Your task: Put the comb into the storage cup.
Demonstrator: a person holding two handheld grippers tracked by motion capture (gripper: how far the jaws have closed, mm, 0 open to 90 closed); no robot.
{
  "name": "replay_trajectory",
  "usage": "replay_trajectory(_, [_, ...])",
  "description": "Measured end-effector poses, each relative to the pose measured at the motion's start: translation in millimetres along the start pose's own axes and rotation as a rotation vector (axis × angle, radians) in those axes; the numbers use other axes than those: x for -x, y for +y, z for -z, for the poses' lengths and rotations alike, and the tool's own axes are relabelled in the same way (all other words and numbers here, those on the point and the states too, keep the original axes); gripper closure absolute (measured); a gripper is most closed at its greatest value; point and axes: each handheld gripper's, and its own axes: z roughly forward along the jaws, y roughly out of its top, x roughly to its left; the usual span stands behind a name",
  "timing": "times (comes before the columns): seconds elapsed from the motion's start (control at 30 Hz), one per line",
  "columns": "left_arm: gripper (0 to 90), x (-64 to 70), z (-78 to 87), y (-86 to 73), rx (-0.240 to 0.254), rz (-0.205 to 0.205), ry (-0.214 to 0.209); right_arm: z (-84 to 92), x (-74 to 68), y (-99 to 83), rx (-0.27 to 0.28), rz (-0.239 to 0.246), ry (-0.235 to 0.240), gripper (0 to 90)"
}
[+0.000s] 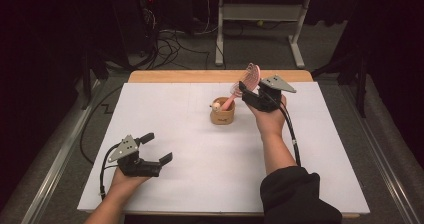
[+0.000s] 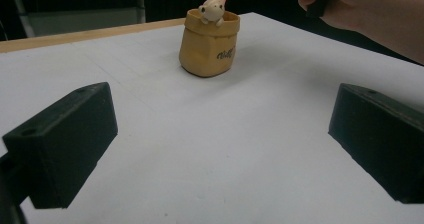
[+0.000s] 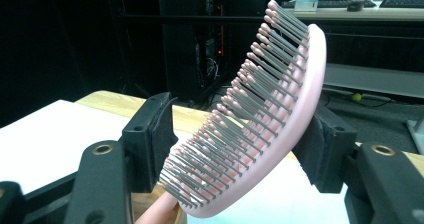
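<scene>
A pink hairbrush [image 1: 251, 74] stands tilted, its handle down inside a small tan cup [image 1: 222, 115] with a little animal figure [image 1: 216, 104] on its rim. My right gripper [image 1: 250, 86] is shut on the brush head. In the right gripper view one pad presses the smooth back of the brush [image 3: 280, 109] and the other meets its bristles. My left gripper [image 1: 159, 147] rests low at the near left of the white table cover [image 1: 200, 154], open and holding nothing. In the left gripper view the cup [image 2: 207, 49] stands well ahead of the left gripper [image 2: 225, 144].
The table's wooden far edge [image 1: 220, 76] shows beyond the white cover. Behind it are a white desk frame [image 1: 260, 14] and cables on the floor [image 1: 170, 44]. The right hand [image 2: 365, 9] reaches in beside the cup.
</scene>
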Motion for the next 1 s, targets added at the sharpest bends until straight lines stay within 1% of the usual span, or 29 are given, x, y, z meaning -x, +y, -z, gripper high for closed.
replay_trajectory(0.07, [0.0, -0.4, 0.6, 0.1, 0.002, 0.002, 0.002, -0.5, -0.2, -0.2, 0.002, 0.005, -0.002, 38.0])
replay_trajectory(0.4, [0.0, -0.4, 1.1, 0.0, 0.001, 0.002, 0.002, -1.4, -0.3, -1.5, 0.001, 0.001, -0.002, 37.4])
replay_trajectory(1.0, [0.0, -1.1, 1.6, -0.3, -0.002, 0.002, 0.007, -2.5, 4.2, -6.7, -0.018, -0.001, -0.017, 35.7])
